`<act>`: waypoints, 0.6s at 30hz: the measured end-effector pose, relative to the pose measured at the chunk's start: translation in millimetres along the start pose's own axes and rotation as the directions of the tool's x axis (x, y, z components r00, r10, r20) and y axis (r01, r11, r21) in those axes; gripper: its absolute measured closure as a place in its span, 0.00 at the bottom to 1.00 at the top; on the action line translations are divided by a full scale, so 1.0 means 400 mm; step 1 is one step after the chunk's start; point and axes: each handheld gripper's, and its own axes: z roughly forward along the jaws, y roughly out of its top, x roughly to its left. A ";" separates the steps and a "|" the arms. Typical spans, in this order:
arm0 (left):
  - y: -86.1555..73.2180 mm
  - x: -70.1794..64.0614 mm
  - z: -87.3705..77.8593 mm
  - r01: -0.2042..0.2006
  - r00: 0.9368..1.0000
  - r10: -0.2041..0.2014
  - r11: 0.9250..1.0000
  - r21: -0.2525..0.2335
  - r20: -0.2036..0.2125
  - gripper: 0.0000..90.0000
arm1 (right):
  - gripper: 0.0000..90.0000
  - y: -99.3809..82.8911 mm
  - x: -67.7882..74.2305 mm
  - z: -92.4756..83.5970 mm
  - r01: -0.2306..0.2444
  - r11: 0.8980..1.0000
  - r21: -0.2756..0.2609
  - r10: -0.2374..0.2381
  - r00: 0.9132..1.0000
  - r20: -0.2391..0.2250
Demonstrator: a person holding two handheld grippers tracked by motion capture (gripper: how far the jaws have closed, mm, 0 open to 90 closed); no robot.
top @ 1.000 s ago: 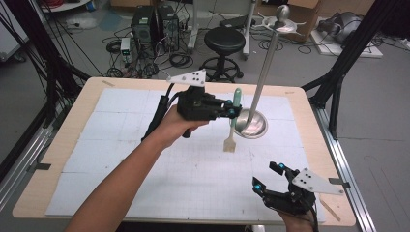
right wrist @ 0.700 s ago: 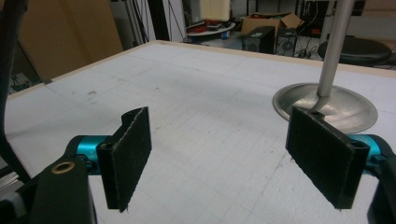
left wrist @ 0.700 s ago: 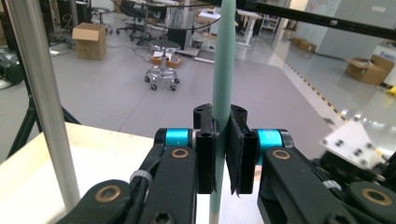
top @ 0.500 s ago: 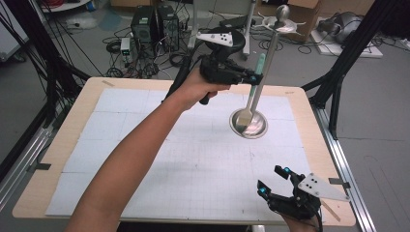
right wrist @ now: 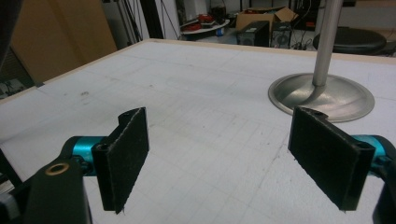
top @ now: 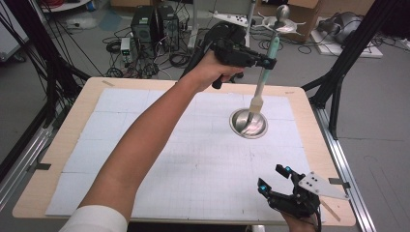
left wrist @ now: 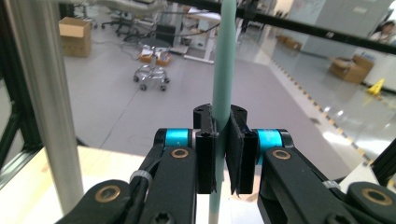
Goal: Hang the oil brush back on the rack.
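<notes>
My left gripper (top: 267, 61) is raised above the table's far edge, shut on the pale teal handle of a brush (top: 264, 77). The brush hangs down with its cream head (top: 255, 103) over the steel stand's round base (top: 249, 124). In the left gripper view the handle (left wrist: 224, 70) runs upright between the pressed pads, and the stand's grey pole (left wrist: 44, 93) rises just to its left. My right gripper (top: 273, 178) rests near the front right corner, open with nothing between its pads (right wrist: 123, 156); the stand's base (right wrist: 322, 95) lies ahead of it.
A white gridded mat (top: 193, 159) covers the wooden table (top: 72, 125). Black frame struts (top: 343, 63) stand at the right and left. Computers and cables (top: 150, 29) sit on the floor beyond the far edge. The stand's top (top: 283, 13) reaches well above the table.
My left gripper has lifted the brush off the mat and carried it up and away toward the far edge, beside the stand's pole. The right gripper has stayed put.
</notes>
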 end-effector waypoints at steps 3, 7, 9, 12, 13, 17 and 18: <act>0.005 0.009 0.002 0.004 1.000 -0.004 1.000 -0.003 0.003 0.92 | 0.21 -0.001 -0.001 0.002 0.003 1.000 0.007 -0.003 1.000 0.000; 0.016 0.018 0.002 0.009 1.000 -0.009 1.000 -0.013 0.005 0.92 | 0.21 -0.004 0.000 0.007 0.004 1.000 0.018 -0.003 1.000 -0.003; 0.018 0.023 0.003 0.012 1.000 -0.012 1.000 -0.015 0.010 0.92 | 0.21 -0.004 0.001 0.010 0.009 1.000 0.024 -0.009 1.000 -0.006; 0.016 0.028 0.006 0.014 1.000 -0.014 1.000 -0.006 0.013 0.92 | 0.21 -0.003 0.005 0.011 0.006 1.000 0.025 -0.005 1.000 -0.009; 0.015 0.030 0.005 0.013 1.000 -0.013 1.000 -0.004 0.014 0.92 | 0.21 -0.003 0.006 0.012 0.007 1.000 0.023 -0.007 1.000 -0.009; 0.013 0.038 0.004 0.021 1.000 -0.021 1.000 -0.007 0.014 0.92 | 0.21 -0.002 0.006 0.012 0.000 1.000 0.026 0.001 1.000 -0.008; 0.012 0.040 0.004 0.024 1.000 -0.024 1.000 -0.004 0.014 0.92 | 0.21 -0.003 0.005 0.013 -0.002 1.000 0.025 0.002 1.000 -0.008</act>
